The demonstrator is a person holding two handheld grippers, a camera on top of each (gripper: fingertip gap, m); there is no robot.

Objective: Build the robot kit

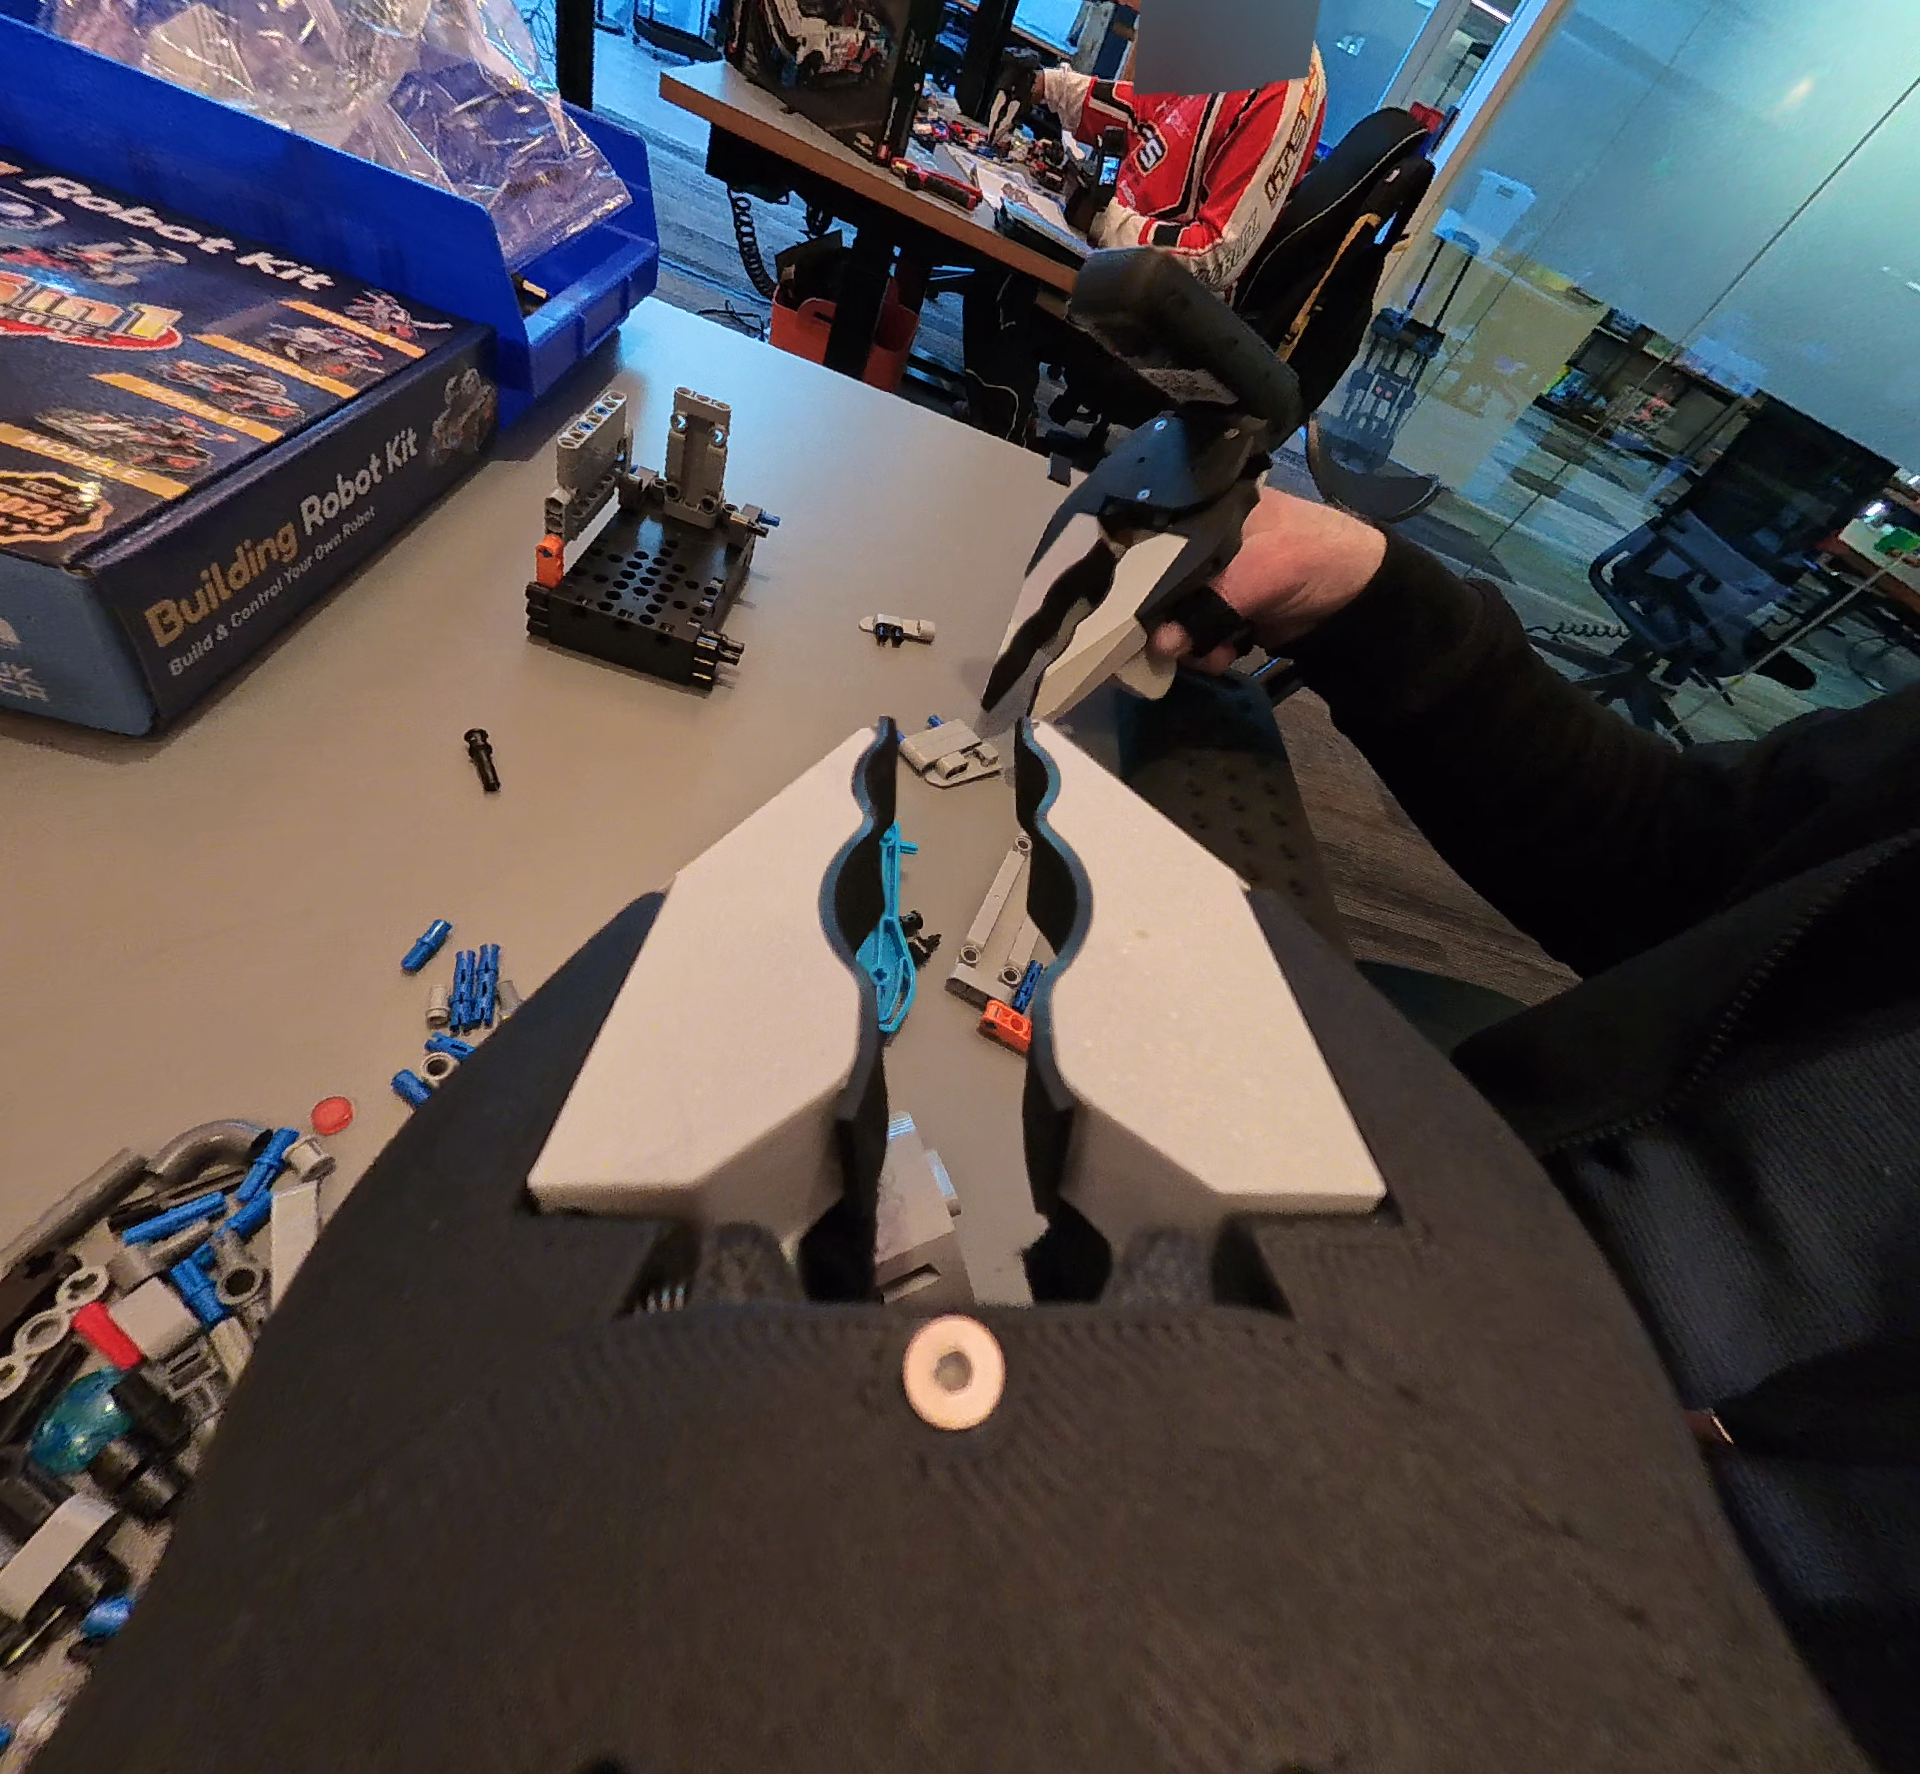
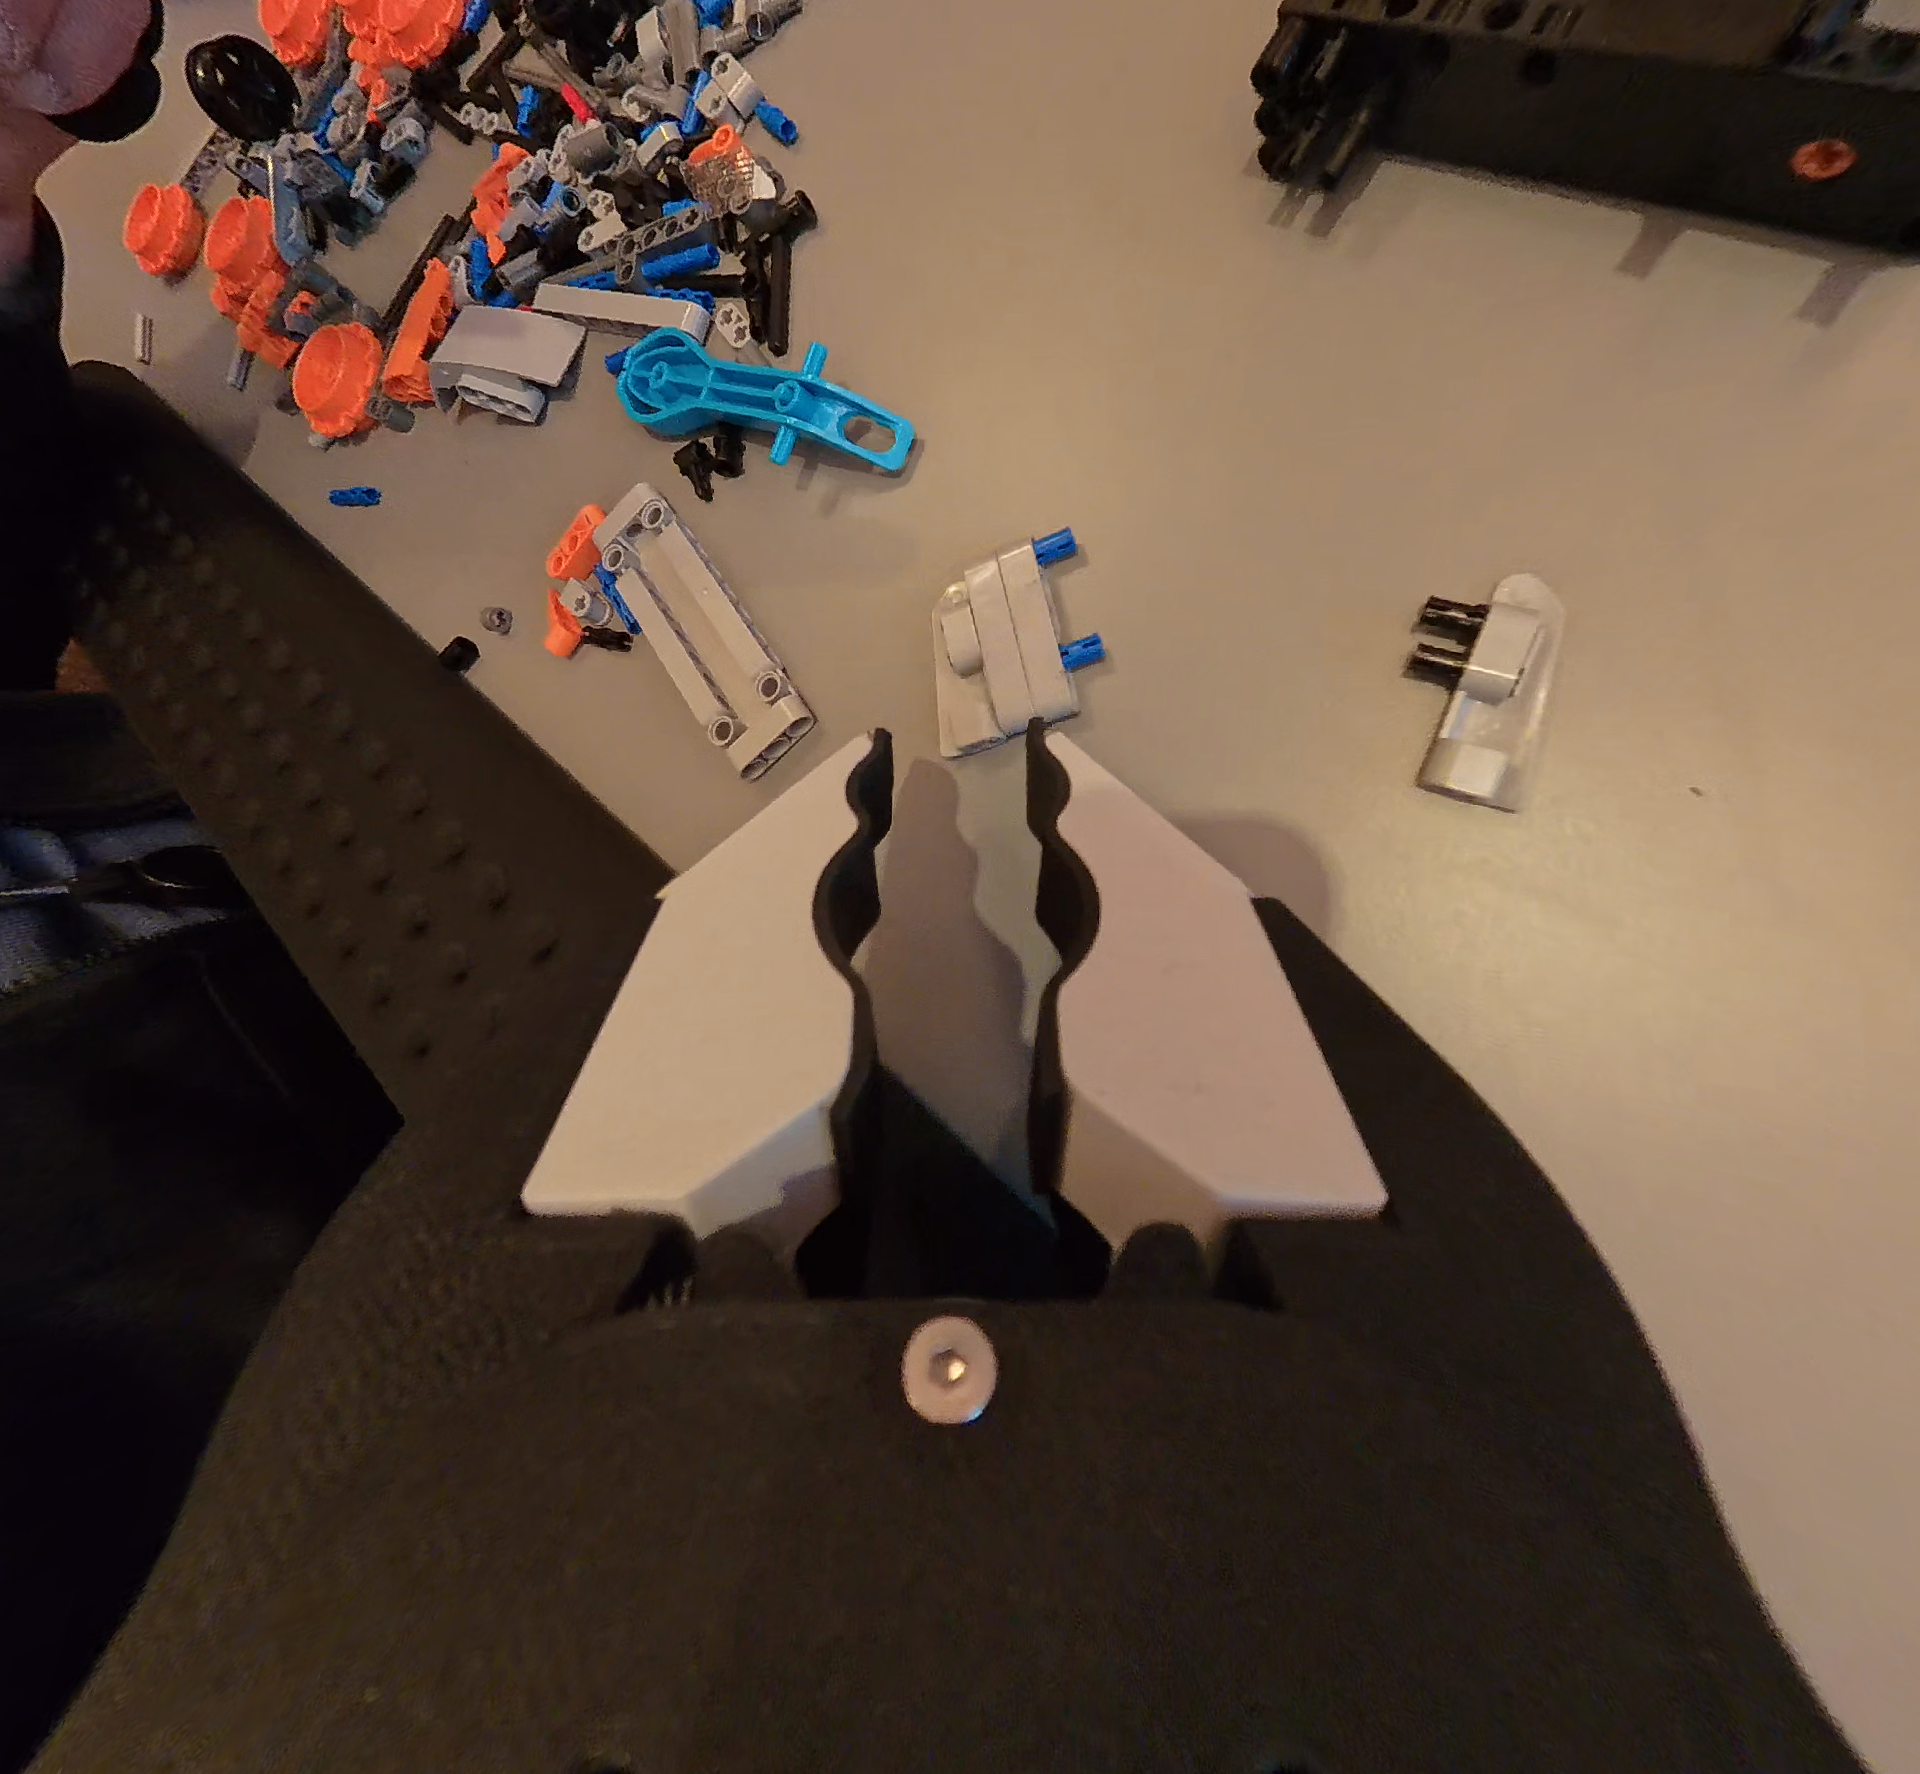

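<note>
A small grey block with two blue pins (image 2: 1003, 654) lies on the grey table (image 2: 1247, 477). My right gripper (image 2: 956, 737) is open and empty, tips just at the block's near edge, the right fingertip (image 2: 1034, 737) touching or almost touching it. In the left wrist view the same block (image 1: 951, 753) lies just beyond my left gripper (image 1: 956, 737), which is open and hovers above the table. The right gripper (image 1: 1013, 701) comes down onto the block from the right, held by a hand in a black sleeve.
A turquoise lever (image 2: 758, 405), a grey beam frame with orange connectors (image 2: 707, 633) and a grey piece with black pins (image 2: 1496, 675) lie nearby. A black perforated base assembly (image 1: 644, 581) stands farther off. A pile of loose parts (image 2: 468, 114), a blue kit box (image 1: 208, 477) and a blue bin (image 1: 312, 166) sit left. Tip to tip, the grippers are about 20 cm apart. To the turquoise lever (image 2: 758, 405): right tips about 9 cm, left tips about 15 cm.
</note>
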